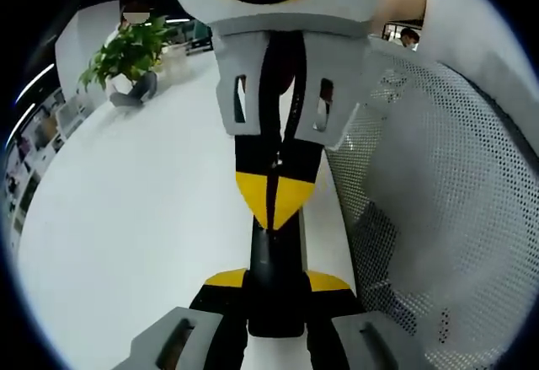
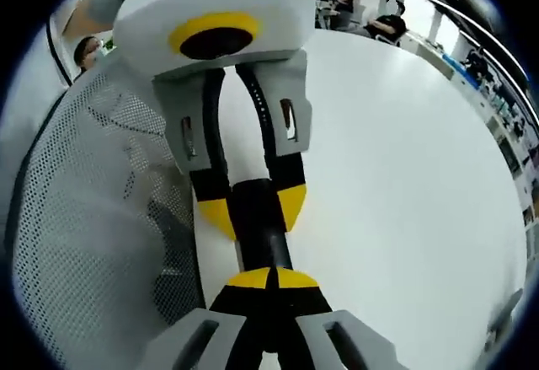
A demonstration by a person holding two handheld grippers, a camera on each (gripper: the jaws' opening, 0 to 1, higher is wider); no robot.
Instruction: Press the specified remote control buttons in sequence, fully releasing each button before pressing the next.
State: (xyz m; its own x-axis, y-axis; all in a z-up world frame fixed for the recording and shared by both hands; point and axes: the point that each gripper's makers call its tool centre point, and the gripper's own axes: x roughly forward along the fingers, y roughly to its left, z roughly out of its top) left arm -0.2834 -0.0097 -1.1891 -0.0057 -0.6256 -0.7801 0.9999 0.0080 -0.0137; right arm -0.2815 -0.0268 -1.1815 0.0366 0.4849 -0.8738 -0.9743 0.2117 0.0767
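Left gripper view: the left gripper rises from the bottom, its yellow-tipped jaws pinching the near end of a slim black remote control; the remote lies lengthways over the white tabletop, beside a white perforated mesh chair back

Left gripper view, far end: the right gripper comes in from above, jaws pressed together into one yellow point resting on the remote's top face; which button lies under it cannot be told

Left gripper view, background: a potted plant stands well apart at the tabletop's far edge

Right gripper view: the right gripper shows jaws shut tip to tip over the black remote control; the left gripper clamps the remote on both sides from the far end

Step in hand, as judged: a button press; it goes best with the left grip firm and level, the right tip pushing straight down, then lifting clear of the face before moving to the next button; sliding sideways risks a wrong key
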